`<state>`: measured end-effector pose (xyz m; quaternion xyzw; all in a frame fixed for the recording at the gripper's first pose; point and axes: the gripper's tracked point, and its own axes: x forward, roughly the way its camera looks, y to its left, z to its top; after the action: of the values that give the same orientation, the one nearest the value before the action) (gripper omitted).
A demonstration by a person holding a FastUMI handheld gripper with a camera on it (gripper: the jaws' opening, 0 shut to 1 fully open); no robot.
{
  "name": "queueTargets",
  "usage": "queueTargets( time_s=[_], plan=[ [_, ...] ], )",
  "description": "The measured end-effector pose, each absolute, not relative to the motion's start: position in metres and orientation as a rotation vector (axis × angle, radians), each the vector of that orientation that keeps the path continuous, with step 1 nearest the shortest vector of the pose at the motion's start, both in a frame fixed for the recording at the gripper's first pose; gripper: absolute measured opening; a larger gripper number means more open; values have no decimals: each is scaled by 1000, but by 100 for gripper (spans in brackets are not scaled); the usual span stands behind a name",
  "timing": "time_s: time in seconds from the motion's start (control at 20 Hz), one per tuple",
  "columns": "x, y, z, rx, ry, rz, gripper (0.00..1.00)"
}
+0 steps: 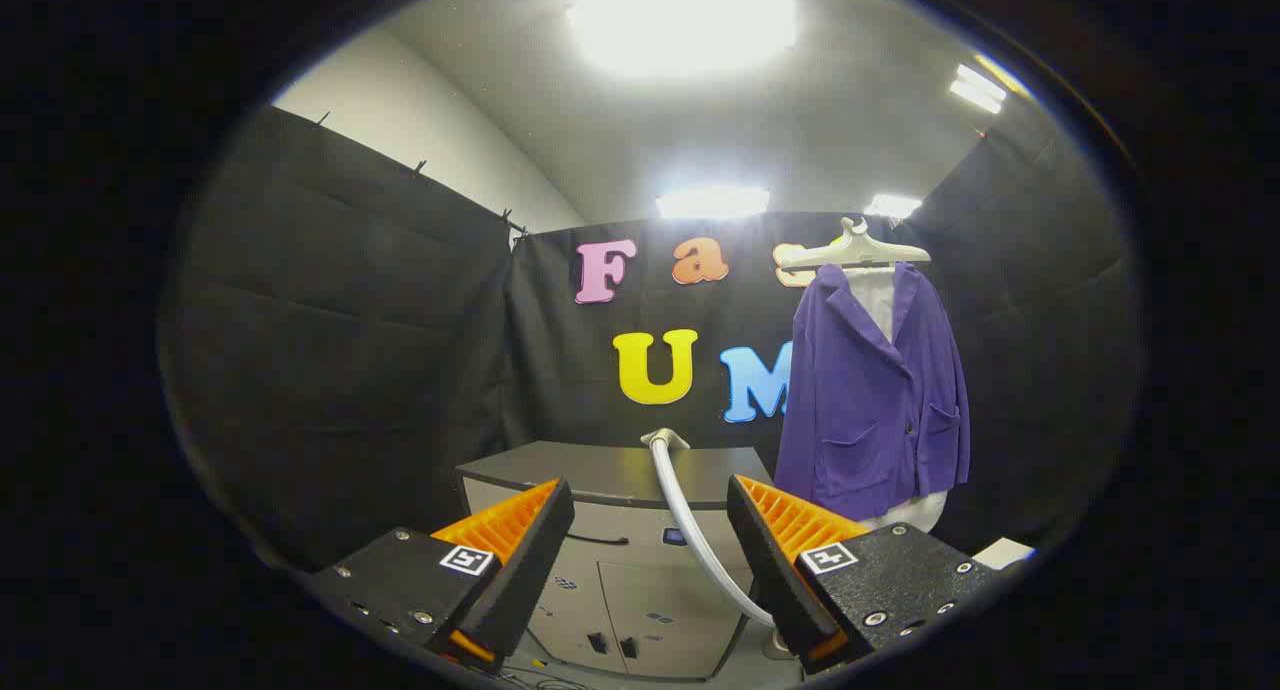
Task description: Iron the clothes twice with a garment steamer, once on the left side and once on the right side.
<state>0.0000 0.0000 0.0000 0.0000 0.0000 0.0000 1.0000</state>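
A purple jacket (875,395) over a white garment hangs on a pale hanger (853,250) against the booth's back wall, beyond my fingers and to their right. A grey steamer hose (690,530) rises from low between my fingers, close to the right one, up to a nozzle end (664,437) resting on top of a grey cabinet (600,470). My gripper (650,530) is open, its fingers wide apart with nothing pressed between them. The hose passes through the gap without touching both fingers.
The grey cabinet has doors and a handle on its front, straight ahead and below the gripper. Black cloth walls close in the left, back and right. A small white object (1003,552) lies low to the right of the jacket.
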Motion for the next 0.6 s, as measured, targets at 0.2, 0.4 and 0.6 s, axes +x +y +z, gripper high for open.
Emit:
queueTargets(
  time_s=[0.2, 0.4, 0.6],
  plan=[
    [5, -6, 5, 1, -6, 7, 95],
    [5, -13, 9, 3, -3, 6, 95],
    [5, -18, 8, 20, 6, 12, 94]
  ],
)
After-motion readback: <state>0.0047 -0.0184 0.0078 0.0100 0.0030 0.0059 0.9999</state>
